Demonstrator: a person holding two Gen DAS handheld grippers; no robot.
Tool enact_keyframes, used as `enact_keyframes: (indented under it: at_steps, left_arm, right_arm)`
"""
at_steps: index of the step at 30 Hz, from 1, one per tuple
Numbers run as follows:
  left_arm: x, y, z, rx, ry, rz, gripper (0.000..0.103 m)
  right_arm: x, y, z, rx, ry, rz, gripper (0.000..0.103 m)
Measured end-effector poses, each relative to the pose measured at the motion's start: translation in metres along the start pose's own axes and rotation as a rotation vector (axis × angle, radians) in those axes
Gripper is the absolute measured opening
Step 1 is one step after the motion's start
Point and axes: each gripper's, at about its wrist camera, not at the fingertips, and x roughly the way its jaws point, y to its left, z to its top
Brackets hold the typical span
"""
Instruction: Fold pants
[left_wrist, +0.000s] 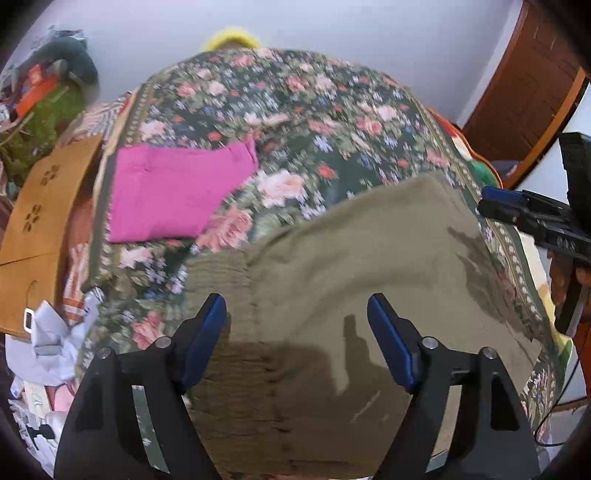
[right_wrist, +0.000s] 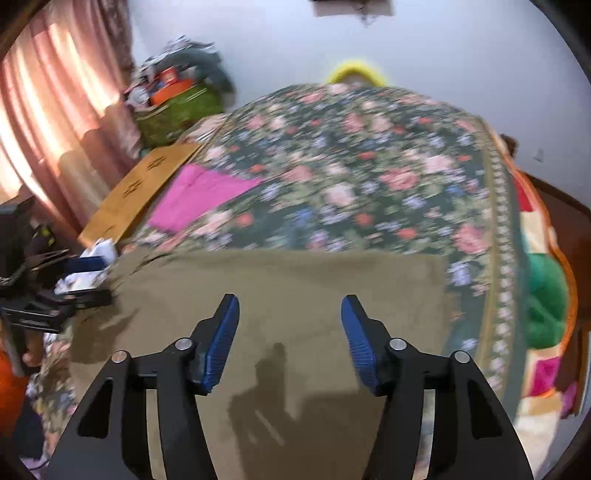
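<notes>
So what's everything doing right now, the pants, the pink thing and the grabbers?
Olive pants: folded, lying flat on the floral cover.
Pink cloth: folded, lying flat, apart from the pants.
Left gripper: open, empty, above the pants.
Right gripper: open, empty, above the pants.

The left gripper (left_wrist: 297, 310) points steeply downward, its two black arms spread and its blue-padded fingers (left_wrist: 207, 332) standing well apart with nothing pinched between them. In the right wrist view the same gripper (right_wrist: 86, 278) comes in from the left edge, seen side-on. The right gripper (right_wrist: 290, 314) also tilts steeply down, jaws parted and empty, its blue pads (right_wrist: 221, 339) facing each other across a clear gap, somewhat narrower than the left's. In the left wrist view the right gripper (left_wrist: 491, 201) reaches in from the right edge, one blue tip showing. A hand (right_wrist: 31, 352) grips the left gripper's handle at the lower left, beside an orange sleeve (right_wrist: 11, 391).
</notes>
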Motion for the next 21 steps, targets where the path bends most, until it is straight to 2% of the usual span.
enact_keyframes:
  at_steps: [2,5,8,10,12,18,21]
  left_arm:
    - [0.009,-0.005,-0.004,0.008,0.029,-0.004,0.079]
    - [0.025,-0.010,-0.012,0.028,0.079,0.000,0.079]
    - [0.031,-0.014,-0.025,0.083,0.073,0.061,0.085]
    - [0.030,-0.016,-0.033,0.117,0.066,0.090,0.087]
    - [0.027,-0.015,-0.039,0.128,0.063,0.099,0.087]
    - [0.013,0.001,-0.051,0.073,0.068,0.083,0.087]
    - [0.006,0.004,-0.059,0.055,0.065,0.083,0.087]
  right_arm:
    - [0.012,0.012,-0.005,-0.001,0.037,0.028,0.058]
    - [0.039,0.023,-0.015,-0.020,0.109,0.019,0.065]
    - [0.065,0.020,-0.032,0.015,0.228,0.026,0.065]
    - [0.071,0.018,-0.044,0.029,0.264,0.026,0.067]
    - [0.064,0.016,-0.051,0.039,0.260,0.034,0.072]
    - [0.035,0.012,-0.075,0.065,0.271,0.059,0.073]
    - [0.019,0.017,-0.087,0.045,0.244,0.029,0.073]
